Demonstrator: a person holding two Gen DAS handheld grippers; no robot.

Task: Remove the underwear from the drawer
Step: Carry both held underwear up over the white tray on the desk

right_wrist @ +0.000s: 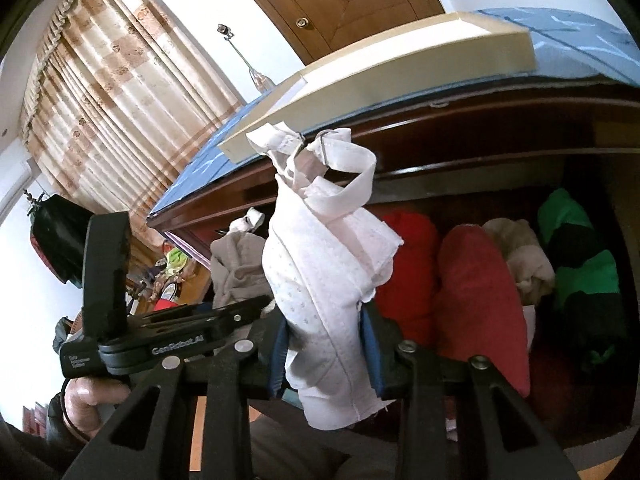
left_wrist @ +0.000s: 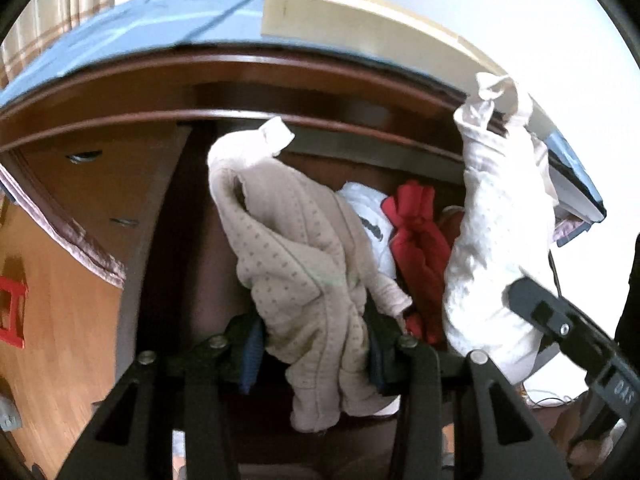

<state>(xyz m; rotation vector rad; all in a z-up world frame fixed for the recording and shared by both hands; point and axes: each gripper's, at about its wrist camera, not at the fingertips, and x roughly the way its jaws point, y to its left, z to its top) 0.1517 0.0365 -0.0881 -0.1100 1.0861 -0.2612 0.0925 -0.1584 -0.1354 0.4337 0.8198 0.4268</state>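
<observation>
- The left gripper (left_wrist: 316, 350) is clamped on a beige, dotted, soft-knit undergarment (left_wrist: 296, 264), its blue-padded fingers (left_wrist: 250, 354) pinching the bunched lower part so the rest stands up ahead of the jaws; the hold looks meant to lift the piece clear of the dark wooden drawer (left_wrist: 168, 208) beyond the fingertips
- The right gripper (right_wrist: 324, 354) is likewise closed on a white, perforated fabric bra with looped straps (right_wrist: 320, 264), which rises straight up from between its pads; gripping low on the bundle keeps the straps (metal rings show near the top) away from the jaws
- In my judgement both pieces are already raised above the drawer's contents, since they stand free against the desk edge behind them
- Count of garments held: two, one per gripper
- Left in the drawer, past and to the right of the right gripper: two red rolled cloth bundles (right_wrist: 480, 304), one cream fluffy piece (right_wrist: 524, 256), one green-and-black folded garment (right_wrist: 576, 256)
- From the left wrist, one red knotted cloth (left_wrist: 416, 240) and one white piece with dark marks (left_wrist: 368, 216) lie just beyond the fingertips
- One cream flat box (right_wrist: 360, 76) sits on the blue desk mat (right_wrist: 580, 36) above the drawer
</observation>
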